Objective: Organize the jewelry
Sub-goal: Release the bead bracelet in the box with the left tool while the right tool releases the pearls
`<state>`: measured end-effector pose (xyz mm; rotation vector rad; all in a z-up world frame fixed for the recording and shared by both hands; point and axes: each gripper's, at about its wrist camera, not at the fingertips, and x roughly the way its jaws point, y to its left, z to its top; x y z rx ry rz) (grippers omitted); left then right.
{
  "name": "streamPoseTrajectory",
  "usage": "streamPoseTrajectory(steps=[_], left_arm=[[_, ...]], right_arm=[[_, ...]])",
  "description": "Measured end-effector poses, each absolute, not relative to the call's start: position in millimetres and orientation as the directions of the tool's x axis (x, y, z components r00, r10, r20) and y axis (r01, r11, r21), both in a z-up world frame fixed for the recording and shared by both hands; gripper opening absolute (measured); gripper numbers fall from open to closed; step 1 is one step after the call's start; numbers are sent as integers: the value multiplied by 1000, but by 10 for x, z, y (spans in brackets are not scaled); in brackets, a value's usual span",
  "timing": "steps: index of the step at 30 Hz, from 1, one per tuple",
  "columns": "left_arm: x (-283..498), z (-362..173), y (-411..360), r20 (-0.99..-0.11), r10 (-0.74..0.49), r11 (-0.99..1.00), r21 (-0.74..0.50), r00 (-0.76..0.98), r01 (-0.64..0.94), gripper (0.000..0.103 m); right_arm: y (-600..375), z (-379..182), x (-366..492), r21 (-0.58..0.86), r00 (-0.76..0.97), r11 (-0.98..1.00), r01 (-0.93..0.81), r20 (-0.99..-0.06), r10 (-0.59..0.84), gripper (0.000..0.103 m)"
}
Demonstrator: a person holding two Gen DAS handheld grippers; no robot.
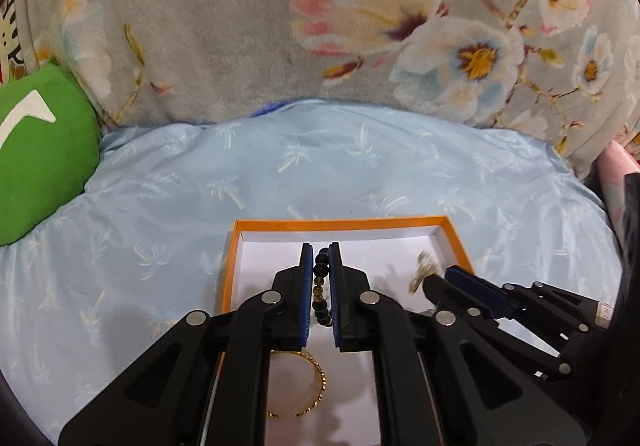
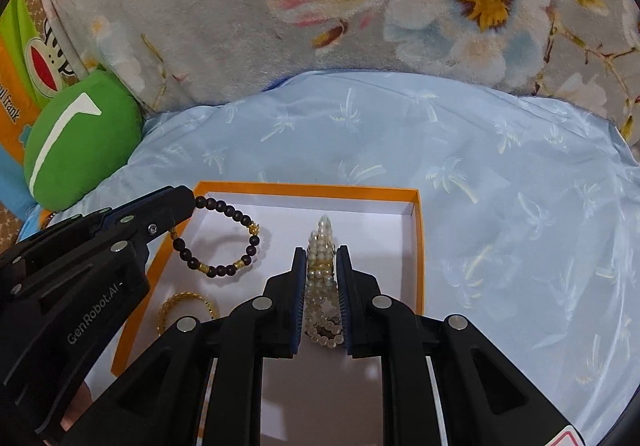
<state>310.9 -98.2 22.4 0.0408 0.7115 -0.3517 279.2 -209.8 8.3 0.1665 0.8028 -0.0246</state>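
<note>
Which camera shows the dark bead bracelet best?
The right wrist view: the dark bead bracelet shows as a nearly whole loop hanging from the left gripper over the orange box. The left wrist view shows only a bead strand between its fingers.

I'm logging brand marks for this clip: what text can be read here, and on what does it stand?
"GenRobot.AI" on the side of the left gripper, right wrist view.
"ulfrank", cut off, on the orange and green printed item at the left edge.
White label on the right gripper: too small to read.
</note>
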Motion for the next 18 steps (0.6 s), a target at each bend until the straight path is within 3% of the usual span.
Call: streamPoseTrajectory(steps=[4,12,18], left_arm=[[3134,161,-921,-652,-271,952,-76,708,296,24],[2836,318,-841,-644,-247,956,-42,724,289,26],[2235,397,-689,-642,-256,949,-24,723,315,38]], right_arm=[[-2143,96,2723,162,704,982,96,-708,48,24],[-2169,255,2224,172,725,979,111,-688,39,24],[-2153,305,1467,125,723,986,114,-691,4,25]])
